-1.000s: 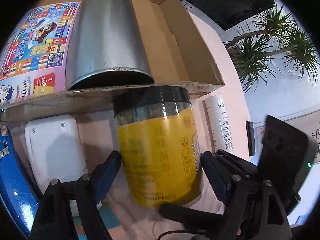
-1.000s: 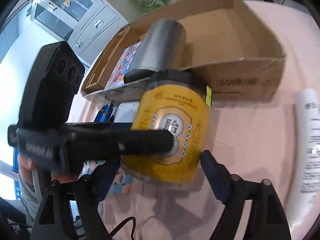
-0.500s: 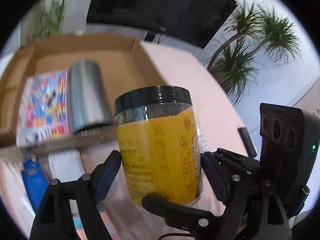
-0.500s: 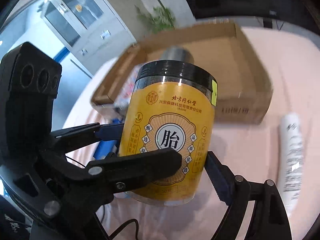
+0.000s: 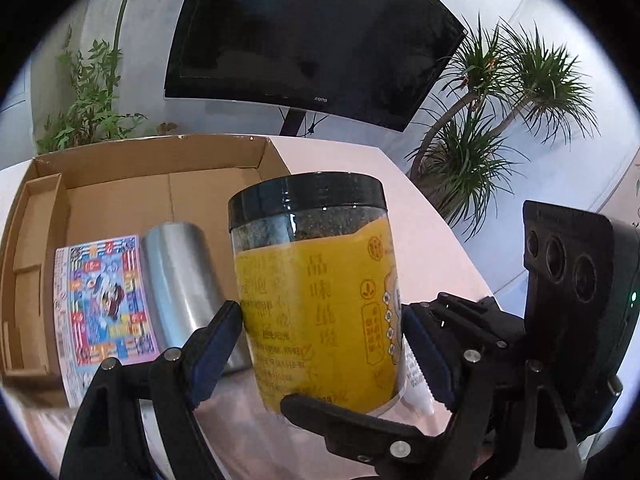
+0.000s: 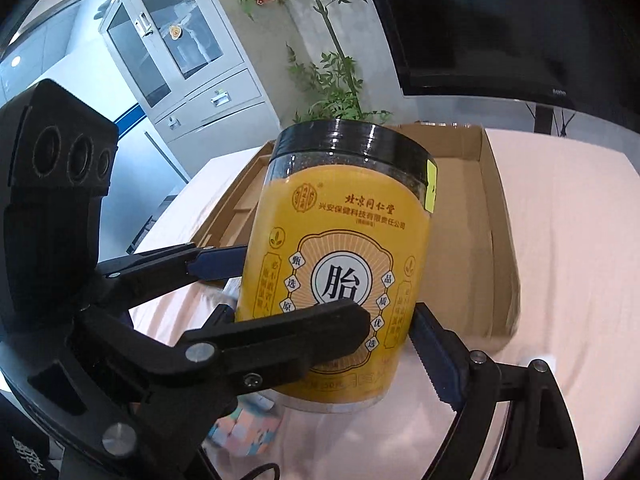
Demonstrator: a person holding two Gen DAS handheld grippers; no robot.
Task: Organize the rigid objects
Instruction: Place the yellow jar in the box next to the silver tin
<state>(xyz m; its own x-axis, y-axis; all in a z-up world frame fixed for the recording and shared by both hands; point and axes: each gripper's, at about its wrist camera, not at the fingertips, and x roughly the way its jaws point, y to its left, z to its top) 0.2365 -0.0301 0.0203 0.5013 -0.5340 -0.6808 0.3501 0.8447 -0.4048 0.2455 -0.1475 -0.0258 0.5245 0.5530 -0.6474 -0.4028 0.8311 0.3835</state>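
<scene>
A yellow-labelled jar point(image 5: 320, 296) with a black lid is held upright in the air by both grippers. My left gripper point(image 5: 322, 344) is shut on the jar's sides. My right gripper point(image 6: 320, 332) is shut on the same jar point(image 6: 344, 256), crossing the left one. Behind the jar is an open cardboard box point(image 5: 160, 168) on the pink table; in it lie a metal cup point(image 5: 180, 276) on its side and a colourful flat pack point(image 5: 106, 296). The box also shows in the right wrist view point(image 6: 496, 240).
A white tube point(image 5: 416, 384) lies on the pink table point(image 5: 440, 248) behind the jar. A pastel cube point(image 6: 244, 432) lies on the table below the jar. A large dark monitor point(image 5: 304, 36) and potted plants point(image 5: 492, 120) stand behind the table.
Both grippers have lifted the jar up from the table in front of the box; the box and cup now sit lower and farther away in view.
</scene>
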